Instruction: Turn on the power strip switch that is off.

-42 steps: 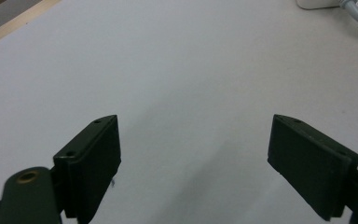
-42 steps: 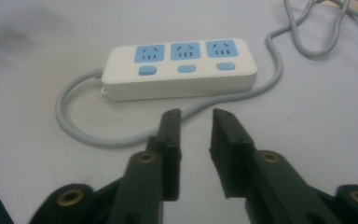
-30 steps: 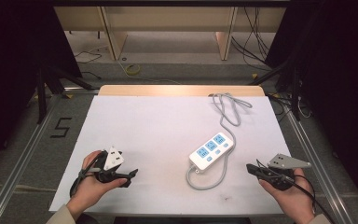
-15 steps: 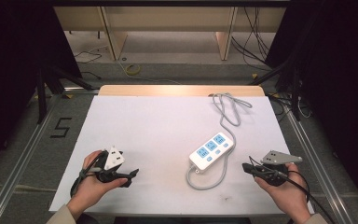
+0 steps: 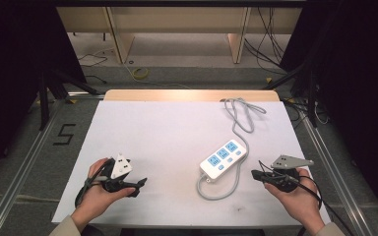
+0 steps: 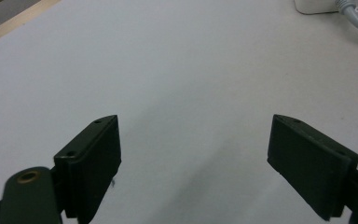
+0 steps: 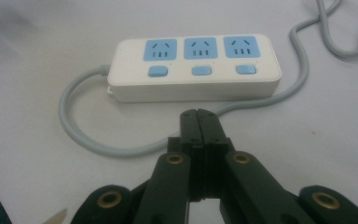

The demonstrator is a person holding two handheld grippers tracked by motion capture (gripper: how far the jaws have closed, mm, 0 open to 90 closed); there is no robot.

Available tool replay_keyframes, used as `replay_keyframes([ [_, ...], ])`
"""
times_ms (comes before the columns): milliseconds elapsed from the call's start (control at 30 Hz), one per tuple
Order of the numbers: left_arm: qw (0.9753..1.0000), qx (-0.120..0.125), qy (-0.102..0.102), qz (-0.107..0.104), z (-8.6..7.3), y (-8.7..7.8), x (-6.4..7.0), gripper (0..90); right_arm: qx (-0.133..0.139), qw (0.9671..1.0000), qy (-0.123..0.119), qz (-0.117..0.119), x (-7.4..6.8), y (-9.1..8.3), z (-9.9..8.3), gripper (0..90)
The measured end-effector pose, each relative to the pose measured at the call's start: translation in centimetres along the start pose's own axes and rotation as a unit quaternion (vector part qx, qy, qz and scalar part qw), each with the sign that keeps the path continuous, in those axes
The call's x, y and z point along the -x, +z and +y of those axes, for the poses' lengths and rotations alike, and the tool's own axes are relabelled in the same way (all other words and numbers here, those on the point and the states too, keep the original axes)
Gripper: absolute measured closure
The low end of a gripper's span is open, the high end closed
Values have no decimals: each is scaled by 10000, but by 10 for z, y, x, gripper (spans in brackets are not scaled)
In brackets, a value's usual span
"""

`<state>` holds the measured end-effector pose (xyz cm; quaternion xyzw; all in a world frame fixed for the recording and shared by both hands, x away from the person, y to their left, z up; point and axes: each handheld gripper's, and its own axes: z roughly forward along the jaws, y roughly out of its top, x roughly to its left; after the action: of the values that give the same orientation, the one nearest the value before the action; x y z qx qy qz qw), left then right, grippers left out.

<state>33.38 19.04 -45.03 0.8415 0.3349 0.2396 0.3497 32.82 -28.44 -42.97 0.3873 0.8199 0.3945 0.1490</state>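
A white power strip (image 5: 223, 159) (image 7: 196, 69) with three blue sockets and three blue switches lies right of the table's middle. Its grey cable (image 5: 242, 118) (image 7: 88, 140) loops round its near end and runs to the far edge. My right gripper (image 5: 256, 175) (image 7: 198, 122) is shut with nothing in it, its tips just short of the strip's long side, above the cable. My left gripper (image 5: 140, 186) (image 6: 193, 154) rests at the front left, open and empty, aimed toward the strip, whose corner (image 6: 314, 5) shows far off.
The white table top (image 5: 167, 132) has a wooden strip along its far edge. Metal frame rails run along both sides. A "5" mark (image 5: 64, 133) is on the floor at the left. Shelving and cables stand beyond the table.
My right gripper has moved left toward the power strip. The left gripper has stayed in place.
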Motion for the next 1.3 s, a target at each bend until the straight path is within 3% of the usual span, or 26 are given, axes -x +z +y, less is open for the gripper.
replay_keyframes([
  [1300,10000,-23,57,10,1,2,1,170,-332,9990,-63,291,-5,24,26,900],
])
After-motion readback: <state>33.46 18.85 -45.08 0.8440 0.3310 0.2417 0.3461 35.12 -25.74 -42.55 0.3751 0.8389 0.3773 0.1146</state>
